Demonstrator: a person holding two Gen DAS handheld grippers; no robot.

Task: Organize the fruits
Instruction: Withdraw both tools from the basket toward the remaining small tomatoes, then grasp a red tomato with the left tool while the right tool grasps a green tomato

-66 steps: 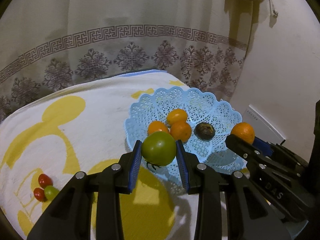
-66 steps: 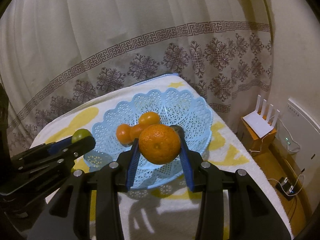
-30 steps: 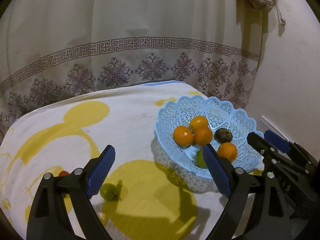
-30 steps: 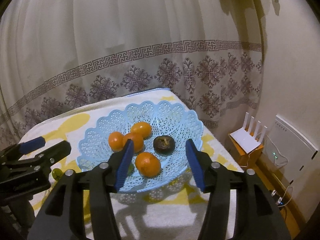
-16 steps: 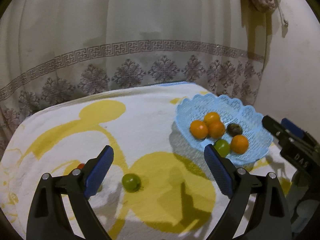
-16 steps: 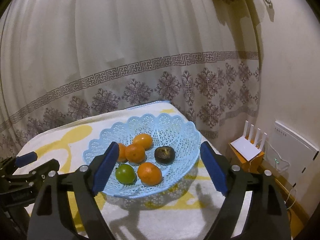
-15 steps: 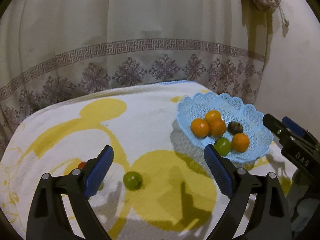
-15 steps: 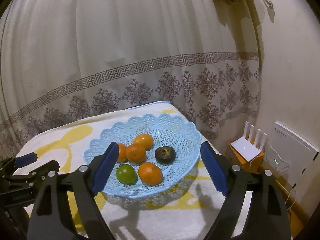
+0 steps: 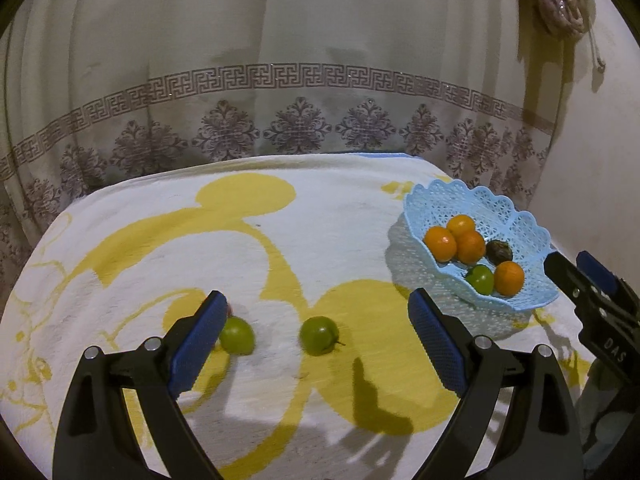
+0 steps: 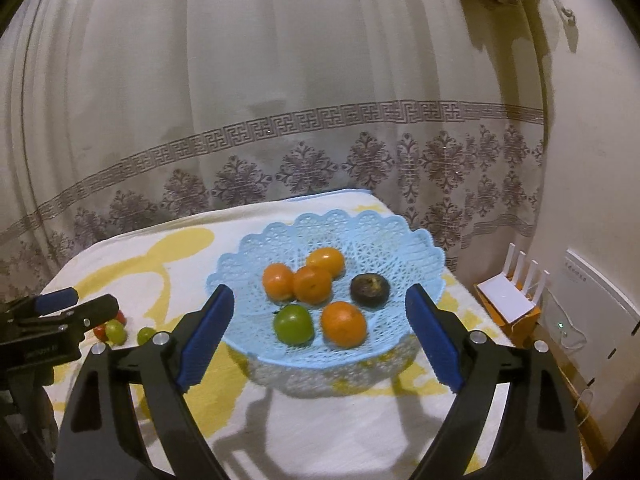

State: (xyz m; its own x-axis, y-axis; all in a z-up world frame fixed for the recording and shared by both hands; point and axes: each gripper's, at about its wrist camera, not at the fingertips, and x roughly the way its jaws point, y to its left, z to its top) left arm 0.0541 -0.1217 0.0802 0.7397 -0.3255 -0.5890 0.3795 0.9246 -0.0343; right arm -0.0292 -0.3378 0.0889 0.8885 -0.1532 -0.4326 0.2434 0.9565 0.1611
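Note:
A light blue lattice basket [image 10: 408, 248] [image 9: 520, 220] holds several oranges, a green fruit [image 10: 293, 324] [image 9: 481, 279] and a dark fruit [image 10: 369, 289]. My left gripper [image 9: 318, 344] is open and empty, above two green fruits lying on the cloth: one [image 9: 319, 335] between its fingers, one [image 9: 237, 335] beside the left finger. A small red fruit [image 10: 100, 331] lies near them. My right gripper [image 10: 318, 338] is open and empty, in front of the basket.
The table is covered by a white cloth with yellow shapes [image 9: 240, 240]. A patterned curtain [image 9: 300, 80] hangs behind. A white router [image 10: 508, 292] and a wall box [image 10: 600, 300] are to the right, below table level.
Both grippers let their fruits go into the basket, opened and drew back. My left gripper has swung left, over the two green fruits on the cloth.

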